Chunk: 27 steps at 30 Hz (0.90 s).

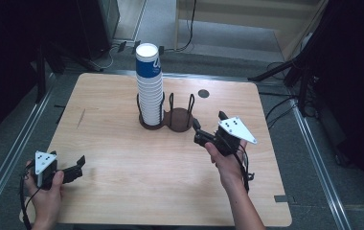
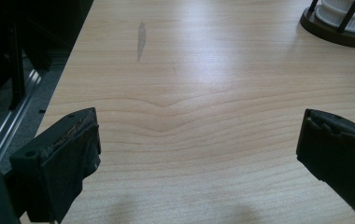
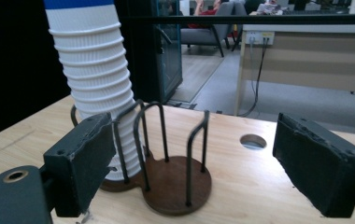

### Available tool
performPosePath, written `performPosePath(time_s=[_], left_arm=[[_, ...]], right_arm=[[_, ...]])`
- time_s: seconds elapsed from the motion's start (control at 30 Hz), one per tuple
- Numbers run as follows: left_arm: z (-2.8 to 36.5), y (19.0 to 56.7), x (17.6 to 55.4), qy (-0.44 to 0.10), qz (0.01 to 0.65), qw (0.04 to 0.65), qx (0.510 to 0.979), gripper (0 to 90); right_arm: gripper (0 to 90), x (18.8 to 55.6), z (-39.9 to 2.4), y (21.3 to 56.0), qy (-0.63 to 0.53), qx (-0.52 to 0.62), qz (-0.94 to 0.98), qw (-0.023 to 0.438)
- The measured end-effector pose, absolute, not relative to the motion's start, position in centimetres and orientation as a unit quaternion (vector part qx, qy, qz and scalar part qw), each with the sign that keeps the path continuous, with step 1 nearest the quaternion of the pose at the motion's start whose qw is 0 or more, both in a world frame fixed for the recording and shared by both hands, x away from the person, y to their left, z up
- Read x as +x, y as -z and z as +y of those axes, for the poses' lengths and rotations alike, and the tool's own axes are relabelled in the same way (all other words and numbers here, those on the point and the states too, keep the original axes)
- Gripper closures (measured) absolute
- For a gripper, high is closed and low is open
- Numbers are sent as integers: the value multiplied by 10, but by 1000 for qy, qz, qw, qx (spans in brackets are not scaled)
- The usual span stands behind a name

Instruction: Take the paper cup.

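A tall stack of white paper cups (image 1: 150, 86), the top one banded blue, stands in the left ring of a dark two-ring wire holder (image 1: 177, 120) at the table's middle back. The right ring is empty. In the right gripper view the cups (image 3: 96, 93) and the holder (image 3: 175, 182) lie just ahead. My right gripper (image 1: 209, 120) hovers to the right of the holder, pointing at it, jaws open (image 3: 194, 144) with nothing between them. My left gripper (image 1: 79, 165) rests near the table's front left corner, open (image 2: 199, 135) over bare wood.
The wooden table (image 1: 122, 182) has a round hole (image 1: 203, 93) behind the holder and a dark scuff (image 2: 141, 39) on its left part. Stands and cables crowd the floor around the table. Bare wood stretches between the two grippers.
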<state>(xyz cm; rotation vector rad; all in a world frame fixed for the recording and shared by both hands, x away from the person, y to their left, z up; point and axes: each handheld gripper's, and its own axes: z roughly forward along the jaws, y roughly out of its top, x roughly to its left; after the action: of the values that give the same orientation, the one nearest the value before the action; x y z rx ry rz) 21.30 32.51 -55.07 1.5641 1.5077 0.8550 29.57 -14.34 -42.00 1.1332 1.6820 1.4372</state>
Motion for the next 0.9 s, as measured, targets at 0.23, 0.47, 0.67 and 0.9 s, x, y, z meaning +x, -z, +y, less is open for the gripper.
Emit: performPosePath(time_s=[0.23, 0.47, 0.67, 0.9], left_arm=[[325, 551, 213, -334, 595, 392, 617, 5], [326, 551, 213, -331, 596, 395, 615, 5], [327, 551, 214, -329, 598, 398, 613, 6], [328, 551, 214, -326, 599, 399, 613, 5]], right_arm=[[130, 306, -125, 412, -552, 422, 642, 323], [129, 320, -99, 400, -557, 412, 647, 317], [119, 329, -79, 389, -561, 401, 653, 312], [35, 338, -60, 381, -559, 388, 667, 302]])
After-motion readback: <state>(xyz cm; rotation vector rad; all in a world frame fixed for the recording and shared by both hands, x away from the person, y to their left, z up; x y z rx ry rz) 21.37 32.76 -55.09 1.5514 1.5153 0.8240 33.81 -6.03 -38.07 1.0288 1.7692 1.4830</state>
